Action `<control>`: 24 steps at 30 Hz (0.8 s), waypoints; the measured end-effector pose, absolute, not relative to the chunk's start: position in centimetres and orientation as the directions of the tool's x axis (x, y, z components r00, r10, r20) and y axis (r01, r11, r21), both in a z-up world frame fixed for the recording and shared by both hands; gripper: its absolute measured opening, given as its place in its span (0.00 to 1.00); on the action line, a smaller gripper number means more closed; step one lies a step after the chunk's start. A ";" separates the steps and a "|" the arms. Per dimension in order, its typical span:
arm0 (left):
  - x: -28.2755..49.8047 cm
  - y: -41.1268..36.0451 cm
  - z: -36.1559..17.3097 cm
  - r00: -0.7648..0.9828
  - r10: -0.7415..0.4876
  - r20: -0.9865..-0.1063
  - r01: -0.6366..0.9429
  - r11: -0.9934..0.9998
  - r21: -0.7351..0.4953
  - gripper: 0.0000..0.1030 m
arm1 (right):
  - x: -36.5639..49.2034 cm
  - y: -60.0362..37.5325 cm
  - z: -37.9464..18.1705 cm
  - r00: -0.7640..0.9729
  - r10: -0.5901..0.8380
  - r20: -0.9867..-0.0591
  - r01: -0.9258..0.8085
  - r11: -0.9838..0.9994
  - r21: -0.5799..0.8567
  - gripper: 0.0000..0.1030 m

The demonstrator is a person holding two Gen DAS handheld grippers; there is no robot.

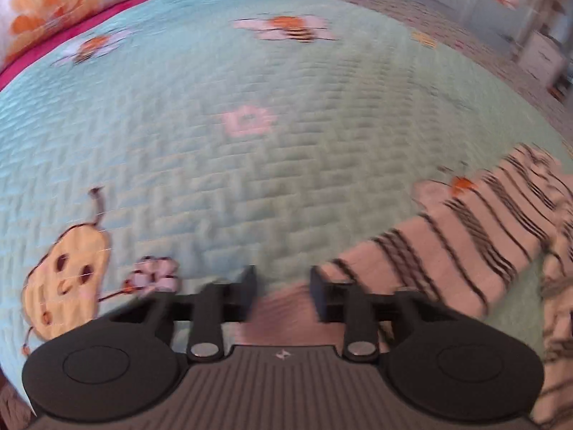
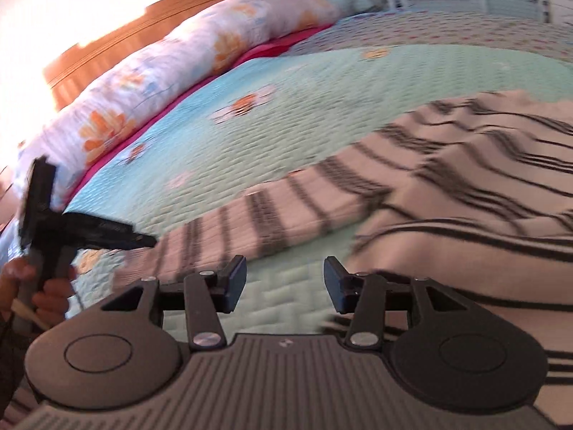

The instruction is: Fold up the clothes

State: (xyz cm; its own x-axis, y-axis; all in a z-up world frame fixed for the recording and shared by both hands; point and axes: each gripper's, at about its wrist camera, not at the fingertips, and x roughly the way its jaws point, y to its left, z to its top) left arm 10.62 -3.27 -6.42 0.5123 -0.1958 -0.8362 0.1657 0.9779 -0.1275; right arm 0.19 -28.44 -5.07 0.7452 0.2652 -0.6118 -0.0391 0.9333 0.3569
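- Currently we find the striped garment point(image 2: 447, 186) spread on the bed quilt point(image 1: 250, 179), one sleeve point(image 1: 447, 243) stretched out
- Left gripper point(image 1: 283, 292) fingers apart over the cuff; right gripper point(image 2: 284, 283) apart, empty
- Risk: blurred, quick motion could pinch quilt along with cloth

The left gripper point(image 1: 283, 292) hovers low over a quilt point(image 1: 286, 165), its two fingers parted with pinkish striped cloth showing blurred in the gap between them. A striped garment point(image 1: 465, 236), pale pink with dark bands, lies on the quilt to the right, one long part reaching towards the right finger. The quilt bears a pear point(image 1: 66, 279), bees point(image 1: 290, 28) and a flower point(image 1: 249, 120). A floral pillow point(image 1: 46, 3) lies at the far left edge.
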 end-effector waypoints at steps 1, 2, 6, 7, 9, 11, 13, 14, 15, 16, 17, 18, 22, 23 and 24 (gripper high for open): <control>10.5 -3.7 -6.3 0.526 -0.173 -0.832 0.161 0.982 -0.102 0.02 | -0.2 -29.2 -5.1 0.747 0.253 -0.615 -0.020 0.933 0.359 0.48; 10.6 -3.9 -6.1 0.545 -0.120 -0.829 0.134 0.989 -0.055 0.02 | -0.5 -30.1 -5.2 0.751 0.237 -0.617 0.002 0.933 0.361 0.48; 12.2 -3.0 -5.7 0.565 0.060 -0.823 -0.011 0.998 0.066 0.00 | -2.0 -34.8 -5.0 0.768 0.165 -0.619 0.100 0.924 0.370 0.48; 12.5 -2.7 -5.5 0.550 0.045 -0.834 -0.019 0.999 0.041 0.00 | -2.4 -36.0 -5.0 0.771 0.146 -0.620 0.125 0.920 0.372 0.48; 12.3 -2.8 -4.5 0.546 0.030 -0.837 -0.036 0.999 0.012 0.02 | -3.1 -38.4 -4.9 0.776 0.109 -0.622 0.174 0.910 0.377 0.48; 11.6 -3.8 -3.1 0.570 0.028 -0.821 -0.039 0.999 0.007 0.05 | -3.8 -40.7 -4.8 0.779 0.072 -0.623 0.222 0.898 0.381 0.48; 10.6 -5.7 -1.2 0.626 0.038 -0.779 -0.024 0.999 0.029 0.23 | -4.6 -43.1 -4.8 0.779 0.035 -0.626 0.269 0.883 0.385 0.48; 10.3 -6.7 -0.2 0.652 0.016 -0.758 -0.012 1.000 0.011 0.28 | -4.9 -44.3 -4.7 0.779 0.017 -0.627 0.293 0.874 0.387 0.48; 9.9 -7.8 0.7 0.676 -0.010 -0.737 0.002 1.000 -0.012 0.33 | -5.3 -45.6 -4.7 0.779 -0.004 -0.627 0.321 0.862 0.393 0.48; 9.6 -8.8 1.6 0.699 -0.036 -0.714 0.016 0.999 -0.035 0.34 | -5.9 -47.2 -4.6 0.781 -0.027 -0.624 0.353 0.844 0.404 0.48; 9.3 -9.9 2.6 0.719 -0.054 -0.693 0.027 0.998 -0.050 0.35 | -6.5 -48.3 -4.5 0.783 -0.047 -0.620 0.376 0.830 0.412 0.48; 9.0 -11.1 3.6 0.736 -0.068 -0.673 0.039 0.998 -0.058 0.36 | -7.2 -49.1 -4.3 0.784 -0.064 -0.617 0.392 0.822 0.413 0.48; 9.0 -15.5 6.6 0.782 -0.135 -0.609 0.101 0.991 -0.090 0.40 | -9.8 -51.5 -3.4 0.788 -0.116 -0.604 0.424 0.814 0.396 0.50; 9.0 -16.6 7.5 0.789 -0.156 -0.594 0.125 0.988 -0.094 0.40 | -10.3 -52.0 -3.2 0.791 -0.123 -0.599 0.427 0.812 0.398 0.50; 9.0 -17.7 8.3 0.796 -0.177 -0.579 0.150 0.984 -0.095 0.42 | -10.9 -52.5 -2.9 0.795 -0.130 -0.593 0.430 0.810 0.399 0.51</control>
